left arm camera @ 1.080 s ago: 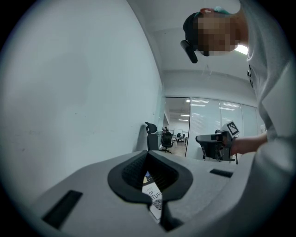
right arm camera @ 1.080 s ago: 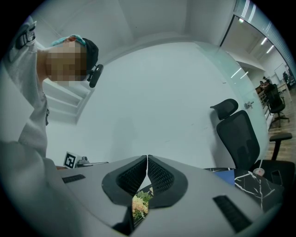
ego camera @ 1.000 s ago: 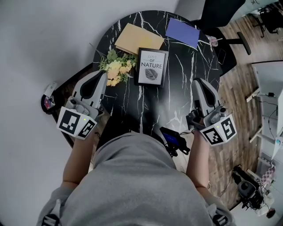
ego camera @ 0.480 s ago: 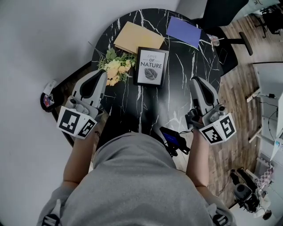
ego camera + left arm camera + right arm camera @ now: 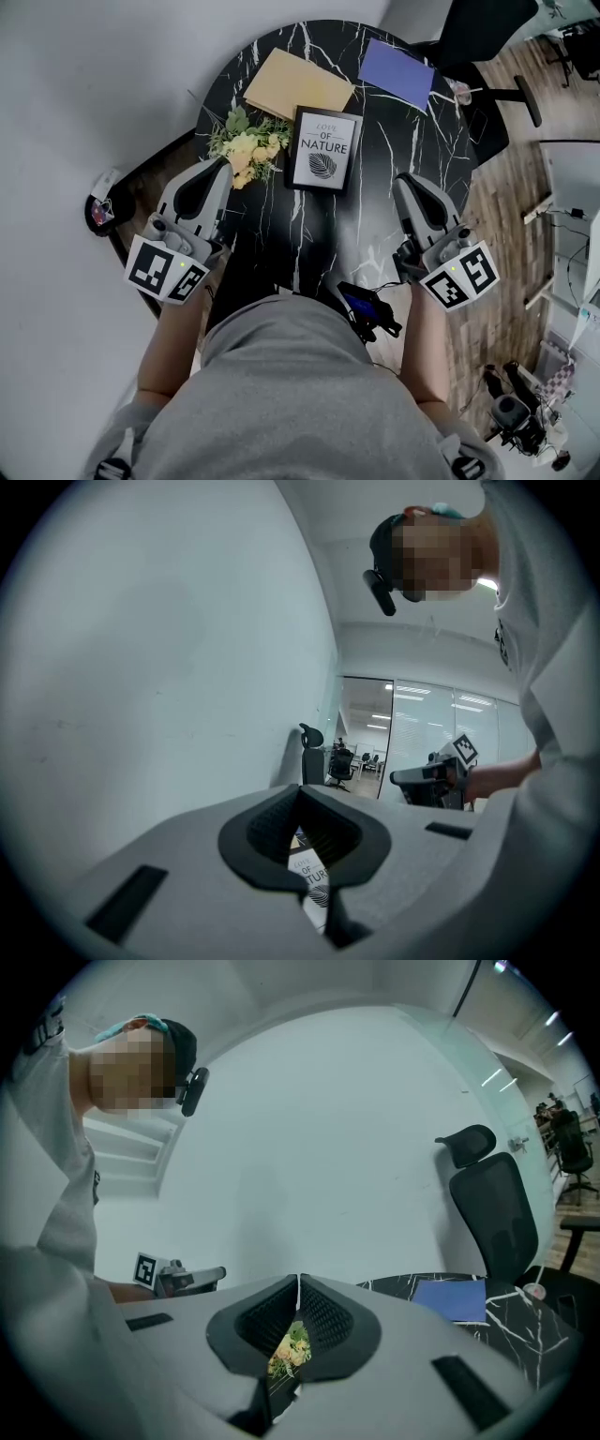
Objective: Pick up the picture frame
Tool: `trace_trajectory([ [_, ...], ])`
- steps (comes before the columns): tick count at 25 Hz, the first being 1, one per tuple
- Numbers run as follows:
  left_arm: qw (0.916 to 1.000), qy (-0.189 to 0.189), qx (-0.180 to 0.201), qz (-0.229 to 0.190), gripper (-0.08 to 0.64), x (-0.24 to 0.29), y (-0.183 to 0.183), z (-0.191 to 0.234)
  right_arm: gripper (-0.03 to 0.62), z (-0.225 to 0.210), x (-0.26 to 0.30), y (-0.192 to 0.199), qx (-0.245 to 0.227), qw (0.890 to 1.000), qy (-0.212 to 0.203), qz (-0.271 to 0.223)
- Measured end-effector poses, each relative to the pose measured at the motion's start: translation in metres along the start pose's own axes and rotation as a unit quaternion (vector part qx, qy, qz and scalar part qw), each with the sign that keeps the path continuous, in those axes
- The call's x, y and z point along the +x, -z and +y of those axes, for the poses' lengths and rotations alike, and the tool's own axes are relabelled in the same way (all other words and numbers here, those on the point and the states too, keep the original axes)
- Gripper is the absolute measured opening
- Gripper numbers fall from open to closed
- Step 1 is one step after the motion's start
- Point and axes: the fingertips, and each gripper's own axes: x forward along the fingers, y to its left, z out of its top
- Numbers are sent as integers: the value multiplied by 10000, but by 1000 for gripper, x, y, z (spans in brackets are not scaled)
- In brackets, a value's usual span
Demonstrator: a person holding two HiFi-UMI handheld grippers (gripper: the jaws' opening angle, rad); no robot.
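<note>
In the head view, the black-framed leaf-print picture frame [image 5: 324, 148] is seen on the round black marble table [image 5: 361, 220], apart from the left gripper [image 5: 223, 161] and right gripper [image 5: 403, 178]; in each gripper view, the jaws are seen pressed together, empty.

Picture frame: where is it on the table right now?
In the head view the picture frame sits near the middle of the black marble table, just right of the yellow flowers, nearer the person than the tan envelope.

Black desk [image 5: 375, 178], white veins running through it; black picture frame [image 5: 324, 149] around white print; yellow flowers [image 5: 246, 147], tan folder [image 5: 297, 84], blue sheet [image 5: 397, 72].
</note>
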Motion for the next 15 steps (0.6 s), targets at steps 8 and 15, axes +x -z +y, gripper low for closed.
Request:
trace_trajectory([
  [8,9998,-92,-114,118,6,5,15,8,28,-20,12,27,234,9991,88,354],
  [15,9996,-215,-113,139,6,9,22,18,29,-34,19,57,421,9971,128,627],
])
